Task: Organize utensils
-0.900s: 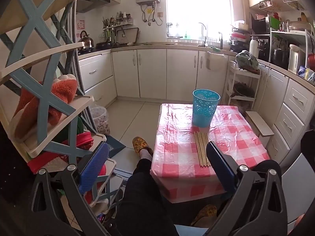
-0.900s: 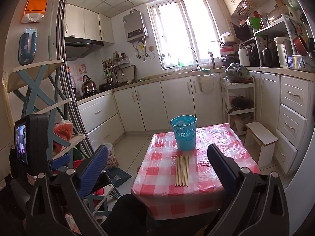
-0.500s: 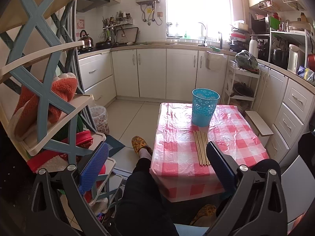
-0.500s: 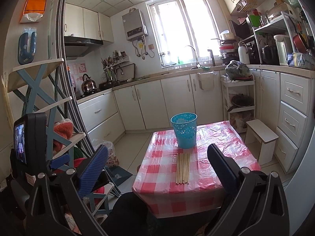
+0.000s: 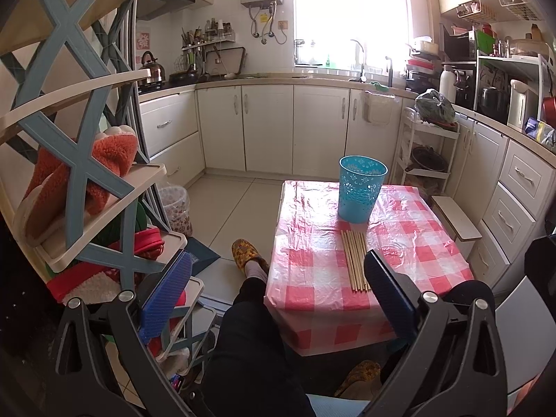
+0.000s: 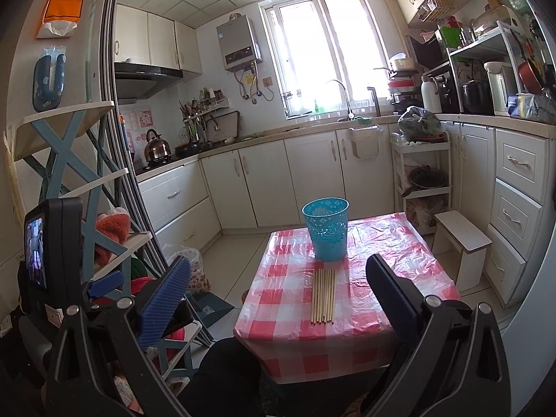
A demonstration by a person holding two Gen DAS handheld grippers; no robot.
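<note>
A bundle of several wooden chopsticks [image 5: 355, 260] [image 6: 324, 295] lies side by side on a low table with a red-and-white checked cloth [image 5: 312, 229] [image 6: 278, 278]. Just behind them a blue perforated plastic basket [image 5: 361, 188] [image 6: 326, 229] stands upright. My left gripper [image 5: 276, 293] is open and empty, held well short of the table above a person's dark-trousered legs. My right gripper [image 6: 276, 297] is open and empty too, also back from the table's near edge.
A shelf rack with blue cross braces [image 5: 80, 160] [image 6: 69, 160] holding slippers stands close on the left. A small white stool [image 5: 455, 220] [image 6: 462, 239] and cabinet drawers [image 6: 514, 215] flank the table's right. A foot in a yellow slipper [image 5: 245, 250] rests on the floor left of the table.
Both views have shifted only slightly; the table sits a touch nearer in the right wrist view. Both grippers stay wide open and nothing has been touched.
</note>
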